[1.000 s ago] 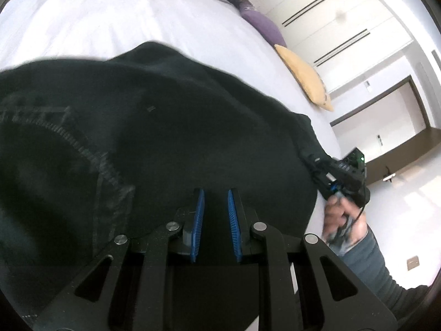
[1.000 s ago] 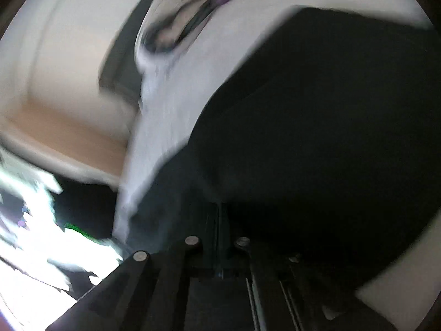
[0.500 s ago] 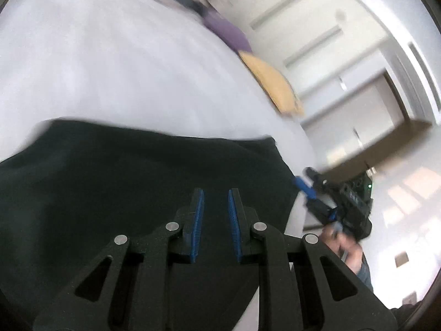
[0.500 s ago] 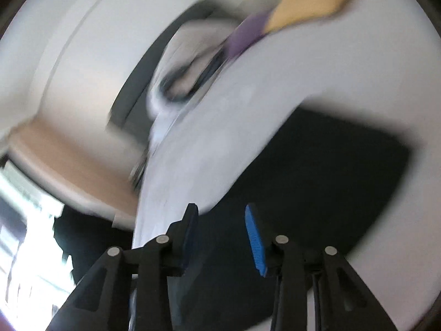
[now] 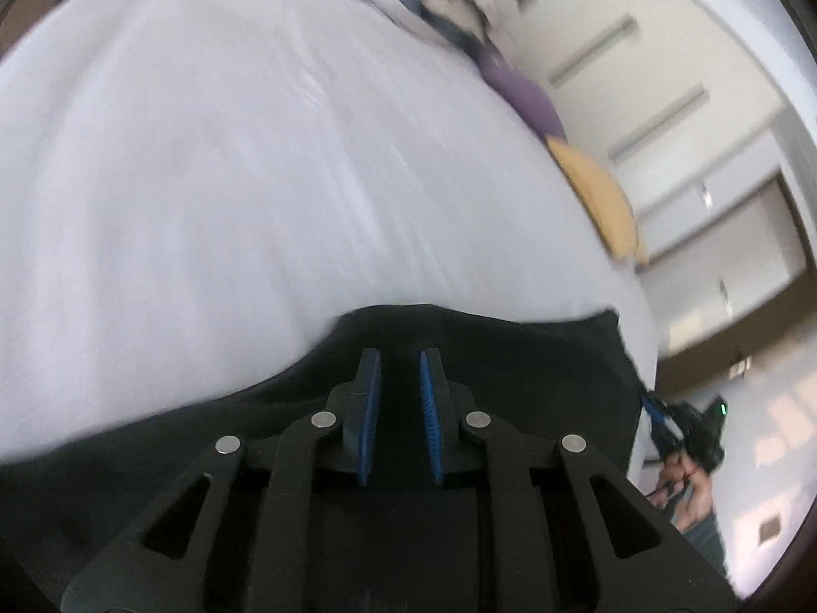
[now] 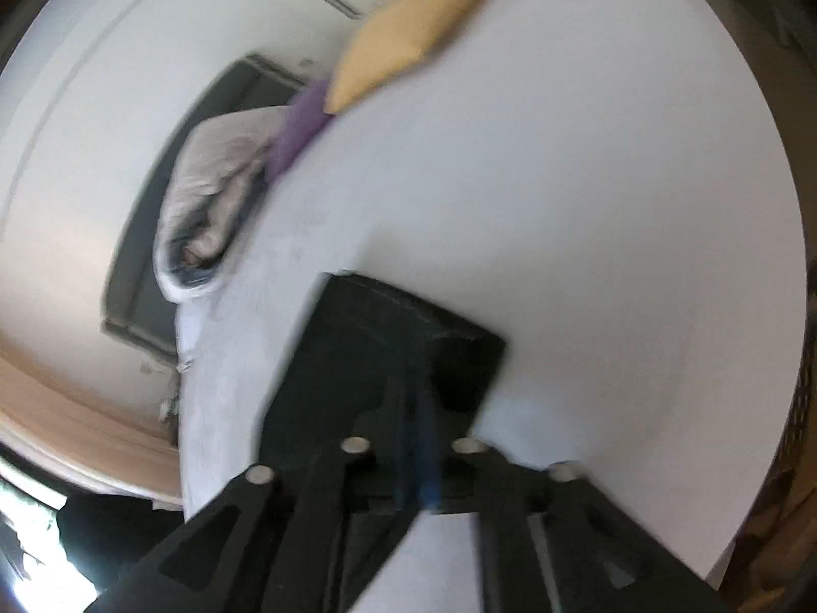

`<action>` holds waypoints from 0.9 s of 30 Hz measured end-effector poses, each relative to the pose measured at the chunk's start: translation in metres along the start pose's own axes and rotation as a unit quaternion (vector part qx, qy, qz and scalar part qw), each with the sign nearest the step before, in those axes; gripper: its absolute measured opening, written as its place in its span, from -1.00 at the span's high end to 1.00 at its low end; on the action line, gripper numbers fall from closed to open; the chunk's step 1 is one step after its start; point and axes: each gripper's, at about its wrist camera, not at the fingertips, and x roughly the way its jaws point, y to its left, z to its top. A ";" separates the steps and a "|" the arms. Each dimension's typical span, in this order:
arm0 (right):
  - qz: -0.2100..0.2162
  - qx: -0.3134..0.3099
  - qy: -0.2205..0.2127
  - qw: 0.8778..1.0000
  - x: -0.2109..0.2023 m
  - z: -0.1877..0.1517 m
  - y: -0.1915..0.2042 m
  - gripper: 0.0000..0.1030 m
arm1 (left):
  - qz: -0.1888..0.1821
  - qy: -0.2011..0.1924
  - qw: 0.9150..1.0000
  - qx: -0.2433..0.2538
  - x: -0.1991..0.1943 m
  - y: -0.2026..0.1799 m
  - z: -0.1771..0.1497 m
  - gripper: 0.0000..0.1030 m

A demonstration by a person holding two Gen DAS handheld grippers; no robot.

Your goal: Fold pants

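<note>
Both claws, left claw [image 5: 400, 398] gapped, right claw [image 6: 416, 434] closing, empty, now clear of pants [image 5: 510, 357].

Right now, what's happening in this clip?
A person with a handheld gripper in each hand is folding dark pants on a white bed. The pants lie as a compact dark rectangle near the bed's edge. The left gripper hovers over them, its jaws slightly apart with nothing visibly pinched. The right gripper is blurred; its jaws are closing, and no cloth shows clearly between them. A yellow pillow and a purple pillow lie farther up.
</note>
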 end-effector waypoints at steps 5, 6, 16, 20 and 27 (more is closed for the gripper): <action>0.187 -0.104 0.126 0.969 0.027 -0.074 0.092 0.10 | -0.029 -0.038 0.999 -0.017 -0.059 0.018 -0.052 0.70; 0.202 -0.118 0.160 0.959 0.041 -0.096 0.104 0.10 | -0.018 -0.032 0.999 -0.020 -0.059 0.023 -0.063 0.70; 0.060 -0.016 0.042 0.997 0.033 -0.060 0.024 0.83 | -0.028 -0.040 0.995 -0.085 -0.085 0.080 -0.098 0.70; 0.023 0.055 -0.045 0.997 -0.012 -0.025 -0.010 -0.09 | 0.011 -0.047 0.996 -0.070 -0.110 0.066 -0.101 0.70; 0.064 0.046 -0.008 0.997 -0.008 -0.031 0.009 -0.19 | -0.069 -0.038 0.997 -0.003 -0.103 -0.024 -0.069 0.69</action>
